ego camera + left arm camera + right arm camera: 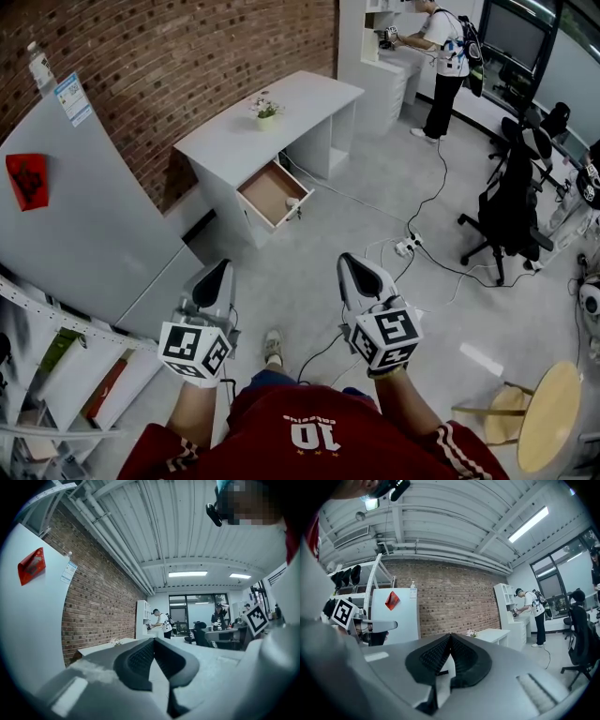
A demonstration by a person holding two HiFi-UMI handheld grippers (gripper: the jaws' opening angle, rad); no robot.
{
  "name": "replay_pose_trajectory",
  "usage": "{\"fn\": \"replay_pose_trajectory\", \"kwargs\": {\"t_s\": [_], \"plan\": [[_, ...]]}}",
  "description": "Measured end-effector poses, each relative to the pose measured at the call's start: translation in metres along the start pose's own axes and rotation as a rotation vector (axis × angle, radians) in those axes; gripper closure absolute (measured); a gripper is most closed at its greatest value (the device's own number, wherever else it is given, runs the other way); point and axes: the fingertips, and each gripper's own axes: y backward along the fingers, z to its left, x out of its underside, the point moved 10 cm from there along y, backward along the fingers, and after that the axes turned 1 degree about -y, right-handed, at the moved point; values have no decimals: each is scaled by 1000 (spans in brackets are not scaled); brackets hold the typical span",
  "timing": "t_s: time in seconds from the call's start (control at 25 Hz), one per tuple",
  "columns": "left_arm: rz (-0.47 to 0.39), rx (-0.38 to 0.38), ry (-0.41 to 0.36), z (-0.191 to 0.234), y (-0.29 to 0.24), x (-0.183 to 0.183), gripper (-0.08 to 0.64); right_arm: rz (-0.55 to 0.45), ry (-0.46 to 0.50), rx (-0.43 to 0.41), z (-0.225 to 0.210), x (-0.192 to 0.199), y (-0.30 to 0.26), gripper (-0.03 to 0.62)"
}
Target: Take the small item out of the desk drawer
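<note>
Nearest the head camera, the left gripper [221,267] and the right gripper [350,260] were held side by side above the grey floor [309,291], both pointing level toward the desk. Each gripper's own view showed its jaws pressed together with nothing between them. The left gripper view caught part of the right gripper at its right edge, and the right gripper view caught the left gripper at its left edge. Only the head view showed the person's red shirt [300,436], one shoe [273,346] and a round wooden stool [548,412] at the lower right.

Farther off at the left stood a white cabinet [84,216] with a red sheet [26,180] on its face and a bottle [39,66] on top.

Ahead, the white desk [291,94] stood against the brick wall [187,56], with a small potted plant [266,111] on its top. Its drawer [267,187] stood pulled open, and the small item [292,202], pale in colour, lay inside near the front panel, well apart from both grippers. Only the head view showed the drawer and the item; the gripper views gave just the desktop and the plant above each gripper's body.

To the right, a power strip [406,247] lay on the floor and a black office chair [511,202] stood beyond it.

Farthest off, a person [445,56] in a white top stood at a white counter. The left gripper view alone showed a second person [218,616] by the windows.
</note>
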Motion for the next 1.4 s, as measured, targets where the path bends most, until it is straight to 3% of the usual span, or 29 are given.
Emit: {"fn": "replay_pose_trajectory", "kwargs": {"t_s": [0.32,0.72,1.4], "plan": [[-2,5,-19,33,-24,-5,558,6,7,-7,1,-6,-43,592],[-17,33,-14,106,-83,-9,558,-1,21,6,2,-20,-132,592],[-25,135,29,225,-185,-2,558,2,49,92,2,-34,-267,592]]}}
